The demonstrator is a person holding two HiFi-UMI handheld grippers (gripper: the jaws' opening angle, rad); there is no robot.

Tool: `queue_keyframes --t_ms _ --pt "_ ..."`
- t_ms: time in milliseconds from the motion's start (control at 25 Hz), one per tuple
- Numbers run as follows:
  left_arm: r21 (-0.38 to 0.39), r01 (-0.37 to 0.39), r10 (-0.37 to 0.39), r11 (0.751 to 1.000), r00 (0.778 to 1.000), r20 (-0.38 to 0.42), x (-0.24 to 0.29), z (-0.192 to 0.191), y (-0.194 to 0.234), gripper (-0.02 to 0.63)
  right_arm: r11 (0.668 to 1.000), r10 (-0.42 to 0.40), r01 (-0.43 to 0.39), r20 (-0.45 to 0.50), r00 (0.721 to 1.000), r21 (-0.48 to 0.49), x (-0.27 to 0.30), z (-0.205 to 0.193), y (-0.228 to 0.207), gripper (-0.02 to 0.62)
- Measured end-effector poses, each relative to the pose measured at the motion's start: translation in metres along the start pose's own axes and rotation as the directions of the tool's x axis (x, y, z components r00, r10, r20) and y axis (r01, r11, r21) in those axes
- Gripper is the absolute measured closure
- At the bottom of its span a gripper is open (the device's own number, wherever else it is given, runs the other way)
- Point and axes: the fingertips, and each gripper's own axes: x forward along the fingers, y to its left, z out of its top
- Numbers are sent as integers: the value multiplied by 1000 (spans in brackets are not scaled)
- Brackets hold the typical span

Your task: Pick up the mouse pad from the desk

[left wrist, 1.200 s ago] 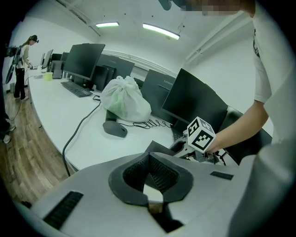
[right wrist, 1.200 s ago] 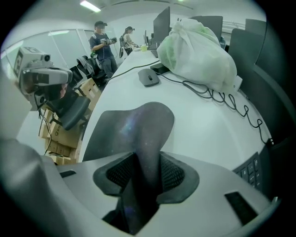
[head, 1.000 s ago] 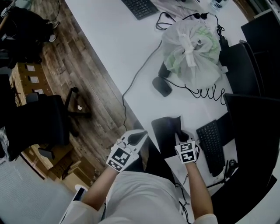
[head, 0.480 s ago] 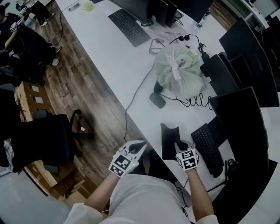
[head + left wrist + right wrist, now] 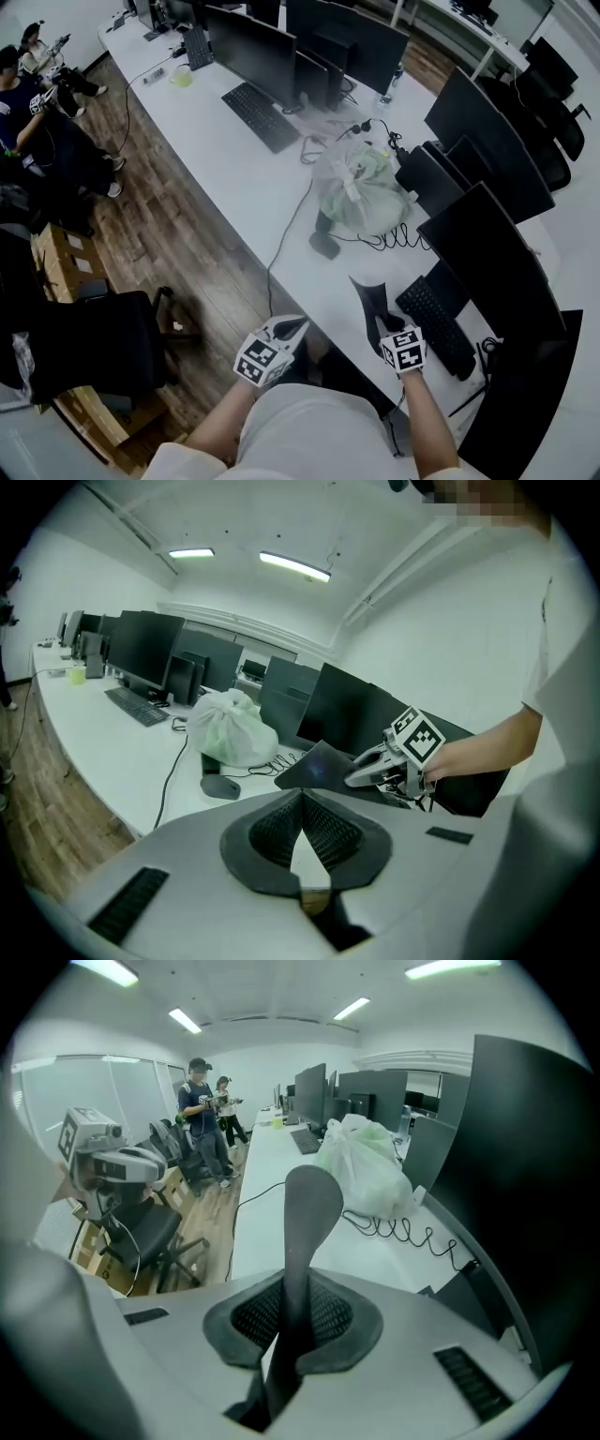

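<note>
- Mouse pad [image 5: 367, 302]: off the tabletop [image 5: 242, 178], hanging in the air over its near edge, just left of the keyboard [image 5: 437, 324].
- Right gripper [image 5: 384, 328]: jaws have just been closing and now pinch the pad's near edge. The right gripper view shows the sheet edge-on between the pads.
- Left gripper [image 5: 294, 327]: jaws pressed together, nothing in them. It's off the tabletop's edge, clear of the pad.
- Handling, my read: thin, light and floppy. The free end curls over, so it bends rather than staying flat. Not fragile.
- Grip spot: a one-edge pinch is fine for the weight. A bite further in from the rim would cut the flapping, and the rubbery face shouldn't slip.
- Room: the monitor [image 5: 487, 246] and keyboard crowd the right side. A bag [image 5: 361, 183], a mouse [image 5: 325, 246] and a cable [image 5: 286, 225] lie further out.
- Clear path looks like straight up or back toward the person. A swinging free end could clip the keyboard or monitor.
</note>
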Motion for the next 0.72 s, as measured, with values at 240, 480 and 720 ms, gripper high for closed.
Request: queue_keyframes --t_ms 240,480,720 --pt "10 34 -34 999 999 20 -12 12 -15 591 997 -63 58 95 993 48 -50 20 4 551" --pt "38 88 -89 995 996 18 -19 25 -38 591 990 -100 79 179 979 119 -99 30 11 551" --pt "53 103 -106 993 994 37 -27 35 -66 591 987 -113 80 251 961 138 -143 30 19 551"
